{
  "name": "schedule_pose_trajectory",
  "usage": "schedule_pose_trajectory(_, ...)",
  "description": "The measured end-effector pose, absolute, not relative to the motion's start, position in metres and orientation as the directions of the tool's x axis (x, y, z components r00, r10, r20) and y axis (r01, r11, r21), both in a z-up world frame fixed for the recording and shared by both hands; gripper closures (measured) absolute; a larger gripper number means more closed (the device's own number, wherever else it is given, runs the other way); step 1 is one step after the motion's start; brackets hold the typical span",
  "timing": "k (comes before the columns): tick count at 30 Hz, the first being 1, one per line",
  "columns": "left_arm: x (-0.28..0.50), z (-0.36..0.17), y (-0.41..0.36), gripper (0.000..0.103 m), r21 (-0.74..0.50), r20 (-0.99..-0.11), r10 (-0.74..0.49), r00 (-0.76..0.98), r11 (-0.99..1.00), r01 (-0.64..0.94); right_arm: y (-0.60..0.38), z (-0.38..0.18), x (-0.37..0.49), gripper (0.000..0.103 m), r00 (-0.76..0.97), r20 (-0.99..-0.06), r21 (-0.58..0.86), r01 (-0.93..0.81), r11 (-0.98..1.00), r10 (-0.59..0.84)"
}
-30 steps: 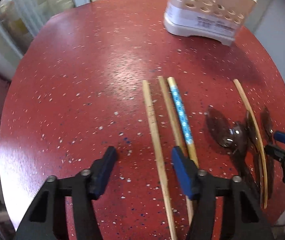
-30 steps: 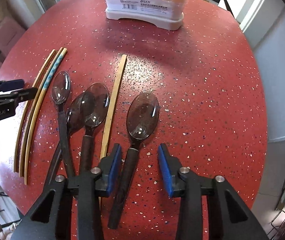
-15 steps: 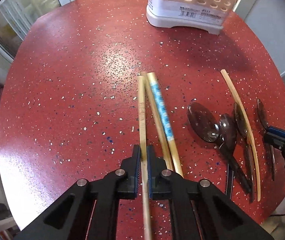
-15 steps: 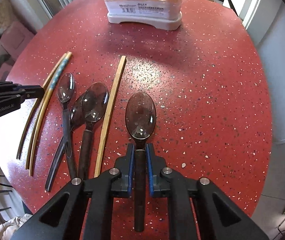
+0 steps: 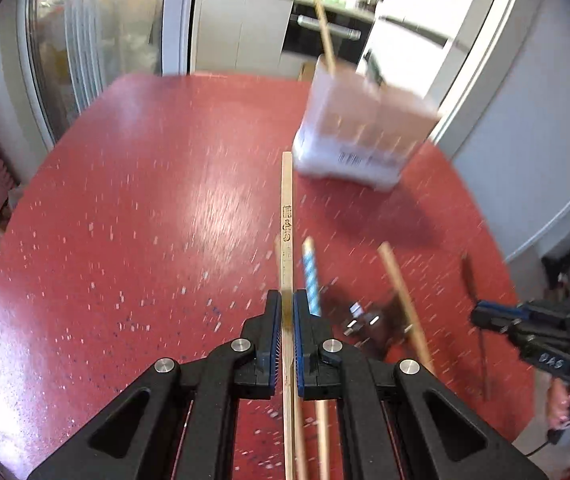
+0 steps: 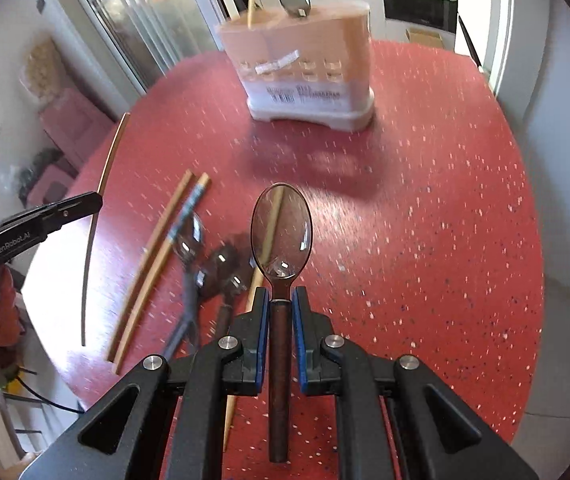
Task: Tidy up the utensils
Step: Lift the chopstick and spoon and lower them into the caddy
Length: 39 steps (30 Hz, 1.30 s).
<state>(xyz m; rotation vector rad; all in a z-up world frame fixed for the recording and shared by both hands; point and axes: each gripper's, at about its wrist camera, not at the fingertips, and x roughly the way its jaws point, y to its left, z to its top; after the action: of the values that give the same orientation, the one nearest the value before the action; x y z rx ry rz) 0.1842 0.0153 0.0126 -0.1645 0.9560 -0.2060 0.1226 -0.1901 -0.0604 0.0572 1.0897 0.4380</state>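
Round red speckled worktop (image 6: 425,208). Utensil holder (image 6: 309,80) stands at the far side. Two chopsticks (image 6: 153,264) lie touching, left of centre; beside them dark spoons (image 6: 205,268) in a blurred cluster, another chopstick (image 6: 239,388) just right of them.

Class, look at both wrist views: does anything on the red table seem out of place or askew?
Yes. Three spoons lie in an overlapping heap beside the paired chopsticks, and one chopstick lies apart, partly under the right claw. Nothing looks spilled or broken.
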Motion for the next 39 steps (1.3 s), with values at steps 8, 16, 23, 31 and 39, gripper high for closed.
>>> schedule_pose_trajectory(8, 0.184, 0.07, 0.021, 0.068, -0.289, -0.681, -0.312, 0.663, 0.946, 0.149, -0.193, -0.02, 0.134, 0.09, 0.45, -0.782, 0.302, -0.331, 0.894, 0.431)
schedule_pose_trajectory(16, 0.235, 0.119, 0.018, 0.068, -0.298, -0.594, -0.331, 0.733, 0.937, 0.182, -0.2, 0.026, 0.176, 0.09, 0.527, -0.717, 0.316, -0.337, 0.887, 0.456)
schedule_pose_trajectory(23, 0.31, 0.149, 0.011, 0.068, -0.327, -0.529, -0.338, 0.778, 0.928, 0.181, -0.197, 0.058, 0.235, 0.09, 0.587, -0.66, 0.313, -0.352, 0.882, 0.468)
schedule_pose_trajectory(31, 0.376, 0.154, -0.001, 0.068, -0.298, -0.494, -0.303, 0.815, 0.939, 0.169, -0.19, 0.068, 0.311, 0.09, 0.633, -0.598, 0.337, -0.359, 0.87, 0.492)
schedule_pose_trajectory(39, 0.42, 0.14, -0.004, 0.068, -0.308, -0.475, -0.281, 0.834, 0.941, 0.141, -0.184, 0.057, 0.358, 0.09, 0.68, -0.548, 0.332, -0.357, 0.873, 0.487)
